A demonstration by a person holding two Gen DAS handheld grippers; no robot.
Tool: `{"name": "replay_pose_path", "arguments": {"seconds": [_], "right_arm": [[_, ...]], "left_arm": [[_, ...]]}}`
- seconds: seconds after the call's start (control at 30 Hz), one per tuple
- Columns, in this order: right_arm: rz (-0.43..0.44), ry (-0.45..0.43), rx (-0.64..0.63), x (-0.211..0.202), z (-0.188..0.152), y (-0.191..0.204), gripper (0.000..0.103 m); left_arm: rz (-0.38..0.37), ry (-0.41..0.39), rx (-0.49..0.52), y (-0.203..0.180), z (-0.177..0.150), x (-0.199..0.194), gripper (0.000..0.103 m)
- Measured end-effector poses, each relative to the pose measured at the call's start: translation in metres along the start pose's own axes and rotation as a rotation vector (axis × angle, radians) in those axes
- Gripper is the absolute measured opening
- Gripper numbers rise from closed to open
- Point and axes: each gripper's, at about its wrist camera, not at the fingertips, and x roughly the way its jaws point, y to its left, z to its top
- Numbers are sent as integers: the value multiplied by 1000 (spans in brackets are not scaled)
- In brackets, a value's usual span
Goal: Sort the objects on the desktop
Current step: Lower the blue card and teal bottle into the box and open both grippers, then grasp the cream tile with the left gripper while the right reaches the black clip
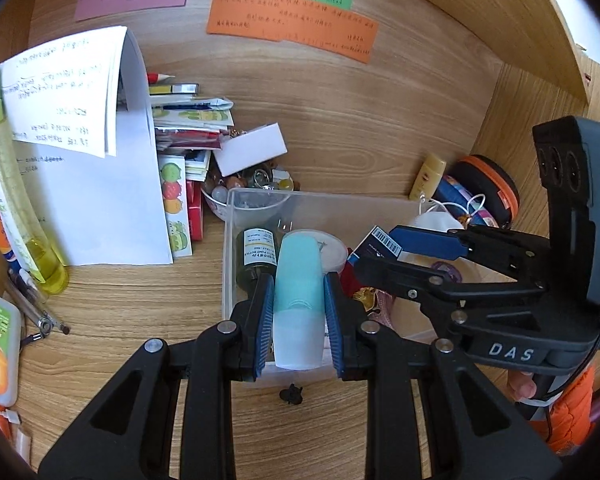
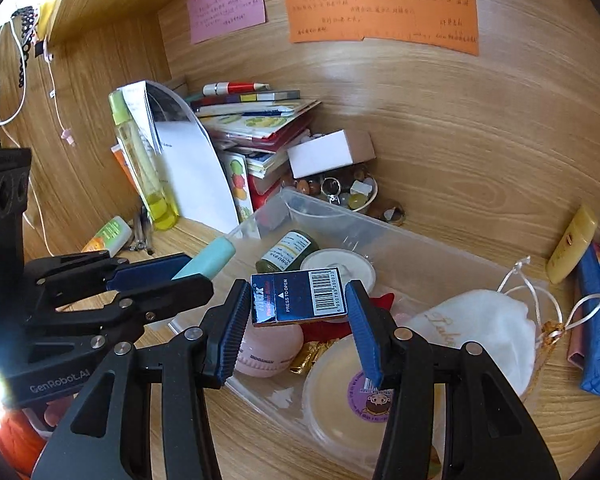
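Both grippers hung over the clear plastic bin (image 1: 236, 216), each with something in its jaws. The left gripper (image 1: 299, 322) pinched a teal tube (image 1: 298, 292) between its blue pads, the tube's long axis running straight out along the fingers toward the back wall, its pale cap end nearest the camera. It hovered above the bin's near-left corner, just over a dark green bottle (image 1: 255, 258) lying on the bin floor.

The right gripper (image 2: 296, 324) clamped a dark blue box (image 2: 298, 297) — barcode up, "PRESS TO OPEN" legible — across its long axis, so the box sat crosswise between the pads. It was above the bin's middle, over a pink round case (image 2: 270, 350) and a round lidded tub (image 2: 348, 396).

Both items seemed ready to drop — the tube, nearer the bin floor and already lying parallel to the green bottle, looked the simpler release.
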Motion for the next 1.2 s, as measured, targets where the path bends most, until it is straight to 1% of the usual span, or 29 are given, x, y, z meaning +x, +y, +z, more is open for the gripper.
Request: {"name": "replay_pose_path", "arguments": {"seconds": [0.27, 0.47, 0.6, 0.63, 0.7, 0.77, 0.8, 0.87, 0.9, 0.93, 1.0, 1.1, 1.17, 1.2], "right_arm": [[-43, -6, -34, 3, -2, 2, 46], [-44, -7, -27, 4, -2, 0, 46], [-43, -10, -29, 1, -1, 0, 46], [-43, -12, -29, 0, 0, 0, 47], [-47, -22, -30, -4, 1, 1, 54], [-55, -39, -30, -9, 2, 3, 59], [-59, -49, -31, -12, 3, 4, 60], [-60, -67, -32, -20, 4, 5, 62], [-60, -80, -32, -24, 4, 7, 63], [-61, -89, -33, -28, 4, 8, 64], [-71, -108, -38, -37, 3, 13, 70], [-84, -124, -44, -47, 1, 20, 75], [-90, -133, -46, -54, -1, 24, 77], [-94, -138, -47, -58, -3, 26, 79]], "left_arm": [[12, 37, 12, -1, -3, 15, 24], [8, 26, 0, 2, -3, 11, 24], [21, 15, -4, 2, 1, 5, 24], [25, 12, -5, 3, 1, 4, 25], [36, 2, -5, 3, 2, -2, 27], [47, -10, -5, 3, 2, -8, 37], [56, -23, -5, 4, 2, -14, 40], [66, -40, -1, 3, 1, -21, 49], [75, -51, 2, 2, 0, -27, 51], [80, -57, 4, 2, -1, -30, 54], [91, -70, 3, 2, -3, -40, 60], [103, -86, 3, 1, -8, -53, 69], [109, -91, 4, 1, -12, -61, 77], [111, -90, 7, 1, -15, -65, 78]]}}
